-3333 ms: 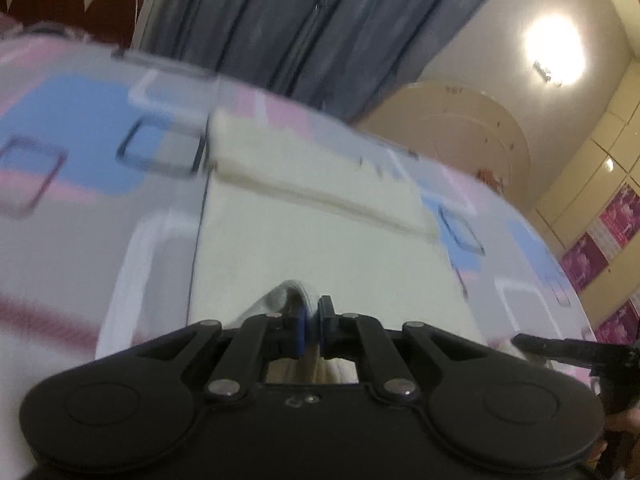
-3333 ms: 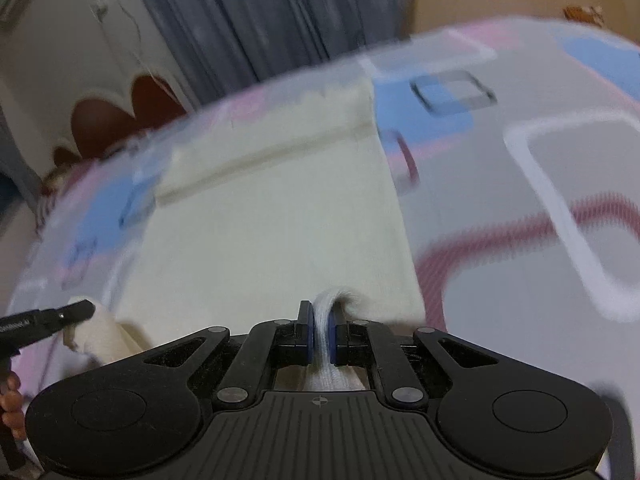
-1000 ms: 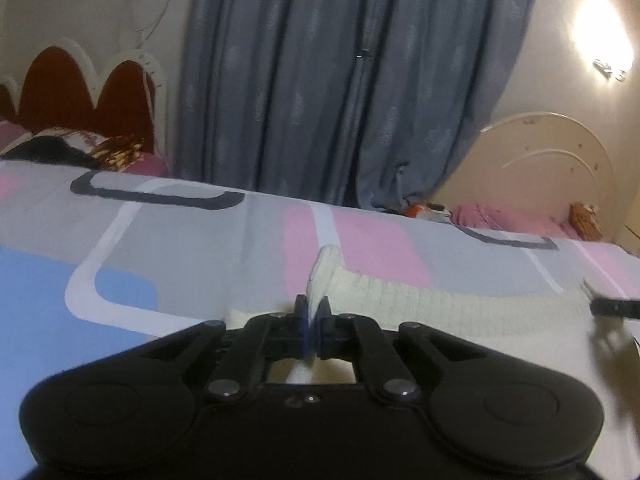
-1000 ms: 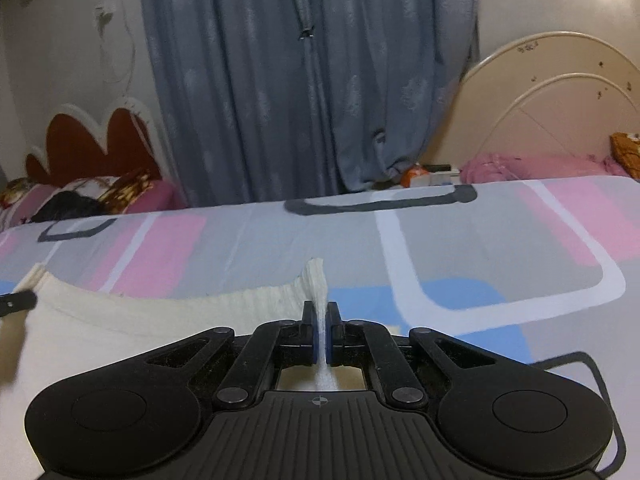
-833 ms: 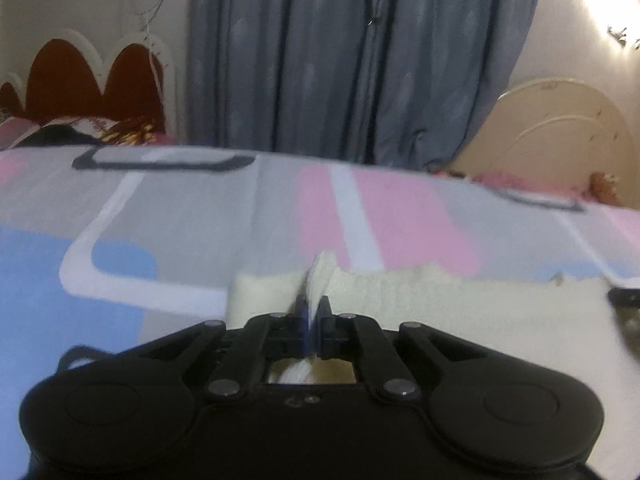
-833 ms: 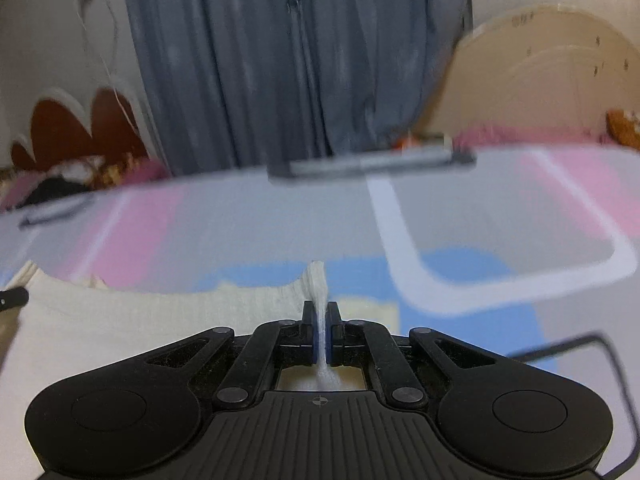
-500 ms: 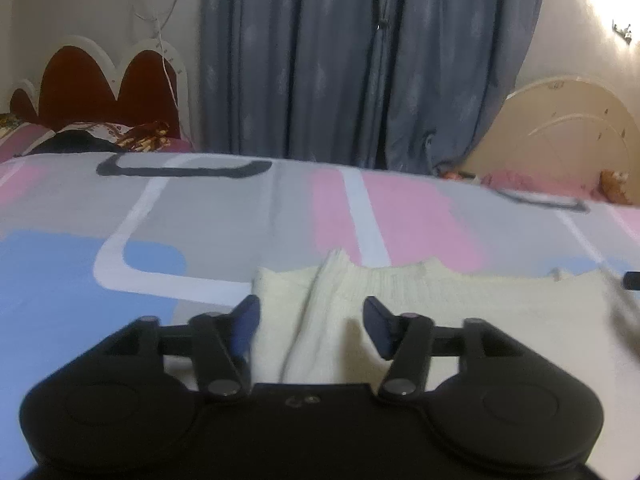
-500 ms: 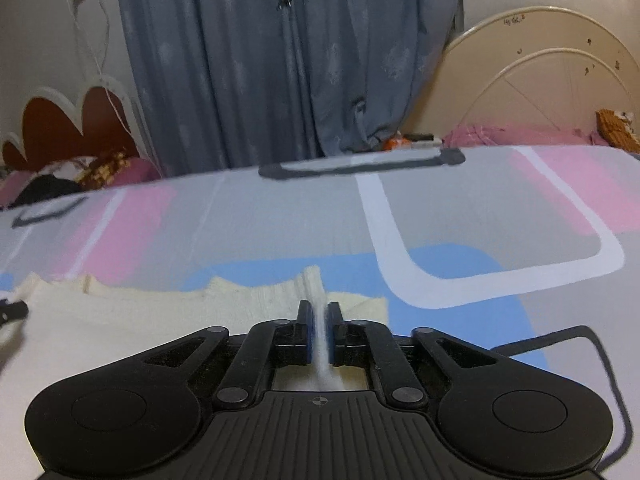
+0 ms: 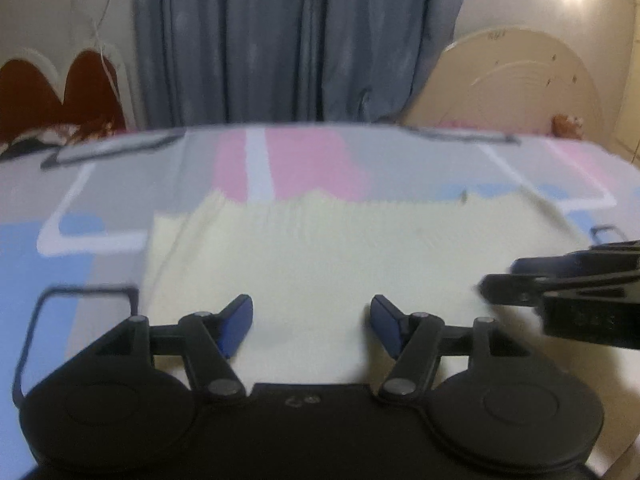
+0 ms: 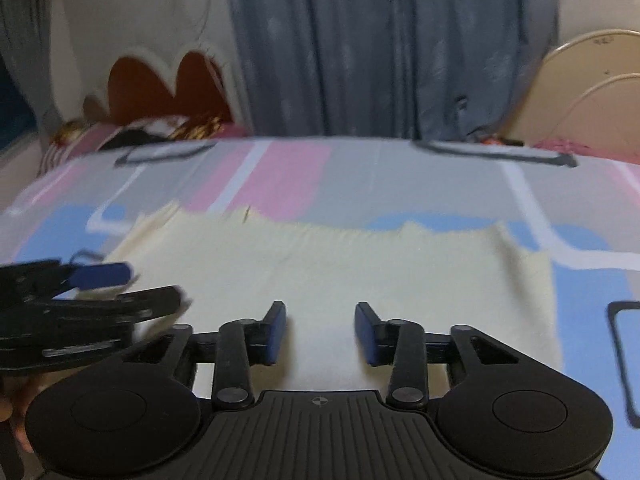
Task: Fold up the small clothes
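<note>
Fold laid down, both grippers released over the cream garment (image 9: pixel 320 256).
Left gripper (image 9: pixel 311 326) and right gripper (image 10: pixel 320 332), jaws just opened and empty, next need a fresh edge on the bed (image 10: pixel 400 184).

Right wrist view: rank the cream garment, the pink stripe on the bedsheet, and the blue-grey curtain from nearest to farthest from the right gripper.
1. cream garment: flat on the bed, directly under and ahead of the right gripper, whose open jaws grip nothing.
2. pink stripe: on the bedsheet beyond the garment's far edge, slightly left.
3. blue-grey curtain: hanging behind the bed, at the back of the room.
</note>
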Tool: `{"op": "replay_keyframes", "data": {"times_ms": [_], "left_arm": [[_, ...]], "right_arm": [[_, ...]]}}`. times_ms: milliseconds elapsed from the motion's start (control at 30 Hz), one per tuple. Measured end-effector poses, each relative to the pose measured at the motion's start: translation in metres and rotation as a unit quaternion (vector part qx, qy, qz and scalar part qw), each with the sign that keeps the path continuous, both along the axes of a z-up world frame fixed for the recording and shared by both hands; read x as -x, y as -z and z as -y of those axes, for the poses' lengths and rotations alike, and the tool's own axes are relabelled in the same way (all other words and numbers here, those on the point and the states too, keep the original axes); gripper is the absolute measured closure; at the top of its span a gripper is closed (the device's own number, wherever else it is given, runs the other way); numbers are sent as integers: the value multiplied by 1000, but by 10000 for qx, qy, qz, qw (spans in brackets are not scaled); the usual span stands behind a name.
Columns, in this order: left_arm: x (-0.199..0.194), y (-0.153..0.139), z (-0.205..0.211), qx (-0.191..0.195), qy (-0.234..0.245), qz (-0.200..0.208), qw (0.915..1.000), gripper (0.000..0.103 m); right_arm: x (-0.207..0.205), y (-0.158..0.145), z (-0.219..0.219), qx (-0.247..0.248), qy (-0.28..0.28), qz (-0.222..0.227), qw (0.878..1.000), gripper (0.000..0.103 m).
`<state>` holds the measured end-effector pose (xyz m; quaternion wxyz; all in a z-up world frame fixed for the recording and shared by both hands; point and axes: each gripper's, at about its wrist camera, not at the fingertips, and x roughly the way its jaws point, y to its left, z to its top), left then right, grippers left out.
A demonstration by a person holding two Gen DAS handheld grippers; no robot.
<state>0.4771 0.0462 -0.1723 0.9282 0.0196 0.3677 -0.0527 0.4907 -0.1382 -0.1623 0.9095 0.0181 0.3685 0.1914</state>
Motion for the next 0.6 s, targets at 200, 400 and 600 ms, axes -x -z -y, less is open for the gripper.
{"op": "replay_keyframes", "data": {"times_ms": [200, 400, 600], "left_arm": [[14, 2, -21, -117, -72, 39, 9999, 37], [21, -8, -19, -274, -269, -27, 9993, 40], [48, -25, 1, -146, -18, 67, 9999, 39]], "right_arm": [[10, 14, 44, 479, 443, 116, 9978, 65], [24, 11, 77, 613, 729, 97, 9954, 65], [49, -18, 58, 144, 425, 195, 9988, 65]]}}
